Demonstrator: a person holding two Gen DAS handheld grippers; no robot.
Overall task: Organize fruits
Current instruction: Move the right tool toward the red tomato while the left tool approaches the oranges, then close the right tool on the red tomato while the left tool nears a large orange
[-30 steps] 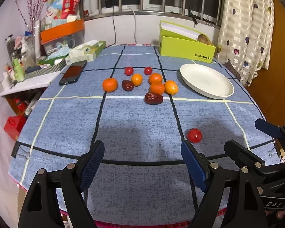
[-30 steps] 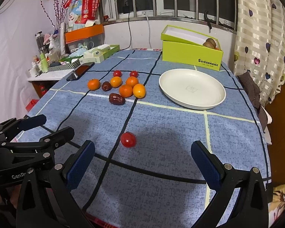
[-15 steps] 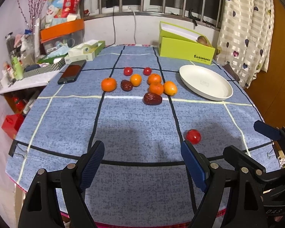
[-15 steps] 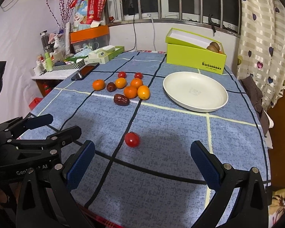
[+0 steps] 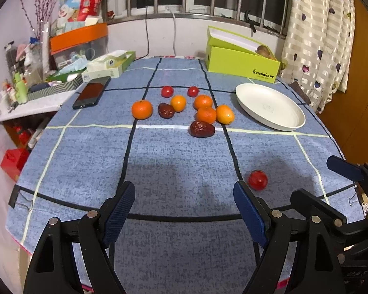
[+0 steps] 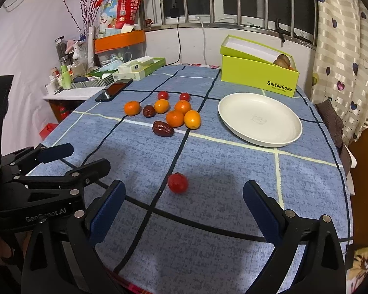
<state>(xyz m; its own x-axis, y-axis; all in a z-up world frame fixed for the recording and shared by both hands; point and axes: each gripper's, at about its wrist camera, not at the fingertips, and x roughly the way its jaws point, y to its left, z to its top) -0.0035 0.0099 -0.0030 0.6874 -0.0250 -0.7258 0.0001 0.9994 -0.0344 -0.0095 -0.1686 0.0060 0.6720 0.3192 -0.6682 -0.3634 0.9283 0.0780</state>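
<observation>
Lying alone on the blue checked cloth, a small red tomato sat near the table's front edge, just ahead of the right gripper and well apart from the other fruit, which probably made it the easiest first pick. That gripper's jaws stood wide, were just starting to close, and had nothing between them; the tomato lay beyond the pads, slightly left of centre. The left gripper hung beside it, jaws likewise spread and empty, with the same tomato just off its right pad. Both tools angled down toward the cloth, a ready pose rather than a grasp. Farther back, the rest of the fruit clustered mid-table: five oranges, two dark red dates and two more small tomatoes, some of them touching. To their right sat a white plate, empty and within easy reach, judged to be where the fruit belonged. Behind it stood a green box with its lid propped open and brown fruit, perhaps kiwis, showing at one end. A phone lay at the far left edge, next to a cluttered shelf, clear of the work.
</observation>
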